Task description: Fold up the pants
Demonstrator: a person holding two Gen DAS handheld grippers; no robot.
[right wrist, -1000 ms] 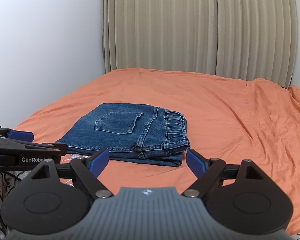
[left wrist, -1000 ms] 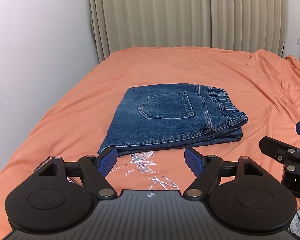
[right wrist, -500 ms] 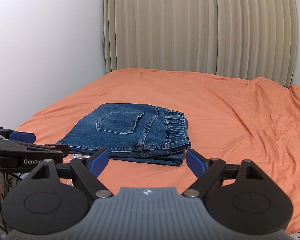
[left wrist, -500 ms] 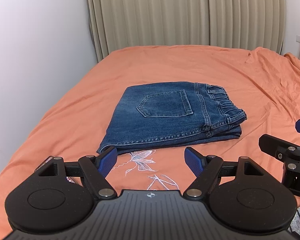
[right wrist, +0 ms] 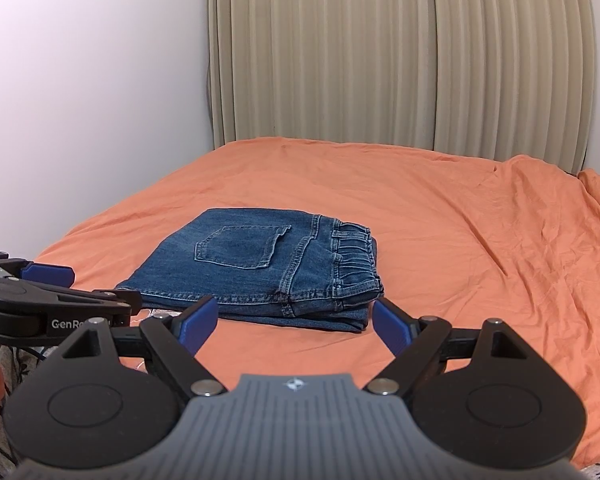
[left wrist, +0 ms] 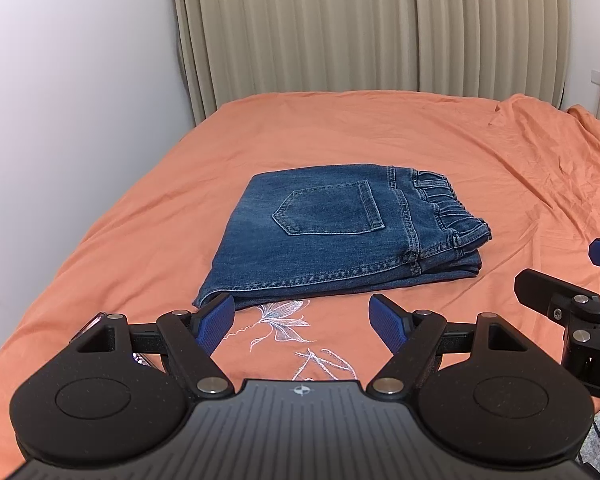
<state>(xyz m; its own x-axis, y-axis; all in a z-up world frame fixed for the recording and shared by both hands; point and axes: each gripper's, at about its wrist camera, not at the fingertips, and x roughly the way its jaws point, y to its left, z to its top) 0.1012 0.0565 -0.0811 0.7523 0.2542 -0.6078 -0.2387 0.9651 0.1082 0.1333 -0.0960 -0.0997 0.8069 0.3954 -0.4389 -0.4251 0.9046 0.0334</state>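
A pair of blue jeans (left wrist: 340, 236) lies folded into a flat rectangle on the orange bed, back pocket up, waistband to the right. It also shows in the right wrist view (right wrist: 268, 268). My left gripper (left wrist: 306, 322) is open and empty, held just short of the jeans' near edge. My right gripper (right wrist: 296, 320) is open and empty, near the jeans' near right corner. The right gripper shows at the right edge of the left wrist view (left wrist: 572, 300). The left gripper shows at the left edge of the right wrist view (right wrist: 56, 304).
The orange bedsheet (left wrist: 480, 168) covers the whole bed, with a white flower print (left wrist: 284, 320) near the front edge. A white wall (left wrist: 60, 120) runs along the left. Beige curtains (left wrist: 380, 24) hang behind the bed. The sheet is rumpled at the right (right wrist: 560, 240).
Both grippers have drawn back and risen slightly from the jeans. The jeans have not moved. Both grippers stay open.
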